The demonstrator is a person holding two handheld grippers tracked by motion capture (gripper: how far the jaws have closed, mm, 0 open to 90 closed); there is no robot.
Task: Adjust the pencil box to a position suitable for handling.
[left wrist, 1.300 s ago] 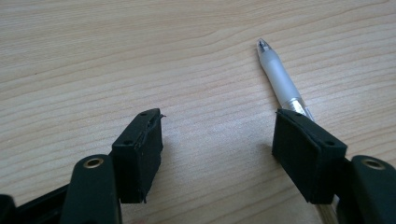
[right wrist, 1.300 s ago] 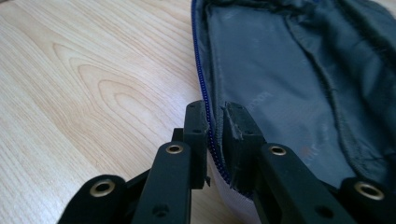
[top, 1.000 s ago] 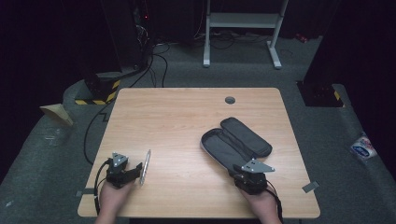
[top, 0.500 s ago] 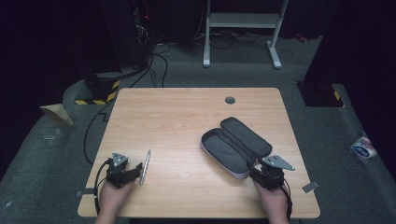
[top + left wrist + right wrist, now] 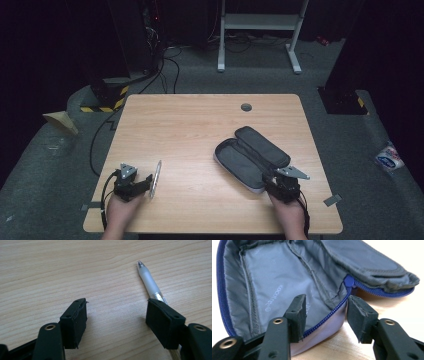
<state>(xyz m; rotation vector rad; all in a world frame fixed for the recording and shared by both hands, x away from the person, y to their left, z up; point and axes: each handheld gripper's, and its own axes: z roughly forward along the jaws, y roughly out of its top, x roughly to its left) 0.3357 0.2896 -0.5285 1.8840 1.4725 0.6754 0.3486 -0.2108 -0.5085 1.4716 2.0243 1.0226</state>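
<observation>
Near left: left gripper [image 5: 146, 185] fingers spread, pen [image 5: 149, 282] lying beside one pad, not pinched. Near right: right gripper [image 5: 325, 312] fingers have just been opening, now straddling the zipper edge of the open pencil case [image 5: 250, 157] without pressing it. Judged step: case opened; next, grasp pen and carry it across the tabletop [image 5: 200, 130].

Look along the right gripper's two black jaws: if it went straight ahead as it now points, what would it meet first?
Probably the blue-zipped rim of the open grey fabric pencil case: the right gripper straddles that edge, one jaw inside over the lining, one outside, pads apparently not pressing.
</observation>
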